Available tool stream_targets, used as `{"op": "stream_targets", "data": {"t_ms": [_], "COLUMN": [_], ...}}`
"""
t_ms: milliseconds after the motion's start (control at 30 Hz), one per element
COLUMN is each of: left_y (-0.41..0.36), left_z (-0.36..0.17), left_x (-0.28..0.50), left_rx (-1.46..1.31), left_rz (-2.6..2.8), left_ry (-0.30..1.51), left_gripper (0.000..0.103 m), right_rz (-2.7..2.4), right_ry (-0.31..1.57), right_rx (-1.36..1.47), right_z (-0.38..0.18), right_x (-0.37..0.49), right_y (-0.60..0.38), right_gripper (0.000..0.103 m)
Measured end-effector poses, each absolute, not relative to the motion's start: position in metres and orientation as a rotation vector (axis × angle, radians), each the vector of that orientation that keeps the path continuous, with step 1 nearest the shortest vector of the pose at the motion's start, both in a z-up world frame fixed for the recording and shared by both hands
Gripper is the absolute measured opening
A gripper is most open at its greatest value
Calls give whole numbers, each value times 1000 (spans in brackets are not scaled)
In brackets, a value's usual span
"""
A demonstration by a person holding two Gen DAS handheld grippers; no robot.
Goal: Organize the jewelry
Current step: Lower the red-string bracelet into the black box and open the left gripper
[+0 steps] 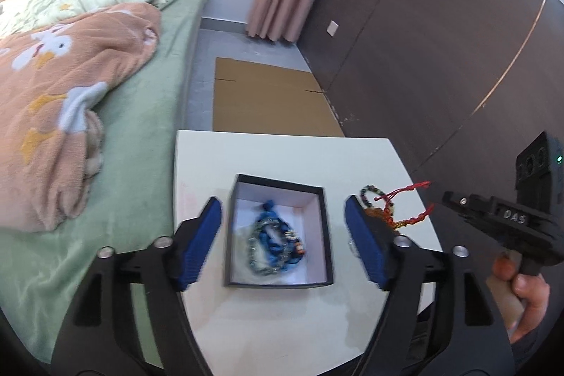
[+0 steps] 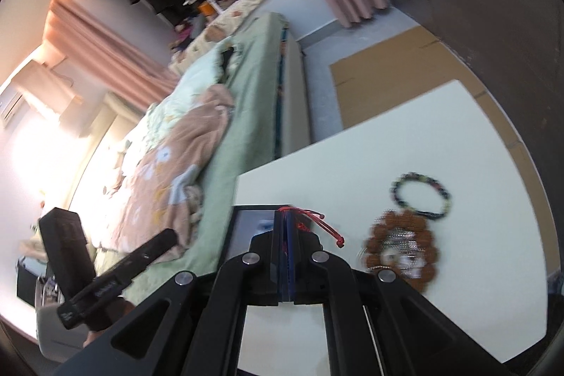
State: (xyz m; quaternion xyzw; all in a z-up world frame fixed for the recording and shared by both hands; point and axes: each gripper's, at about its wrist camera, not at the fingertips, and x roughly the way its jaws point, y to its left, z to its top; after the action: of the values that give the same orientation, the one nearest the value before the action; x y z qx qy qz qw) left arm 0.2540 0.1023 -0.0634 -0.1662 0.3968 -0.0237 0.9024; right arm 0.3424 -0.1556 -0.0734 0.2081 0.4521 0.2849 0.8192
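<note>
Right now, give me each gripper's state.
Left gripper: open, empty, above the black box.
Right gripper: shut on the red woven cord bracelet.

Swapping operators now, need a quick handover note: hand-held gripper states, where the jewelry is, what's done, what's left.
Left hand-held gripper: open, empty, above the black box.
Right hand-held gripper: shut on the red cord bracelet, lifted off the white table.
Done: blue beaded jewelry lies in the box.
Left: put the red cord bracelet in the box; then the dark bead bracelet and the brown bead bracelet, both on the table right of the box. A silvery piece seems to lie inside the brown one; blurred.
</note>
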Motion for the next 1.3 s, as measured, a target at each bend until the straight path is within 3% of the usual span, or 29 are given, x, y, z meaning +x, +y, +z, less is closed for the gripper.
{"op": "stream_targets", "data": {"t_ms": [167, 333, 400, 433, 467, 500, 533, 1300], "left_y": [127, 149, 156, 159, 161, 162, 163, 48], "left_z": [-59, -58, -59, -60, -60, -60, -61, -74], "left_x": [238, 226, 221, 219, 217, 216, 214, 263], "left_rx": [-352, -369, -374, -378, -380, -382, -381, -321], "left_rz": [-3, 34, 48, 55, 57, 58, 59, -147], "left_ry": [796, 787, 787, 789, 789, 789, 789, 843], "left_gripper": [89, 90, 90, 90, 90, 90, 90, 90], "right_rz": [665, 723, 683, 662, 656, 643, 622, 388], "right_ry": [960, 973, 987, 1002, 1003, 982, 946, 956], "right_rx": [414, 393, 337, 319, 321, 328, 326, 446], "right_z": [-61, -55, -56, -59, -60, -60, -58, -87], "right_x": [337, 335, 336, 337, 338, 336, 333, 322], "right_y": [-121, -87, -76, -72, -73, -75, -79, -228], "right_gripper": [2, 3, 8, 22, 62, 75, 80, 79]}}
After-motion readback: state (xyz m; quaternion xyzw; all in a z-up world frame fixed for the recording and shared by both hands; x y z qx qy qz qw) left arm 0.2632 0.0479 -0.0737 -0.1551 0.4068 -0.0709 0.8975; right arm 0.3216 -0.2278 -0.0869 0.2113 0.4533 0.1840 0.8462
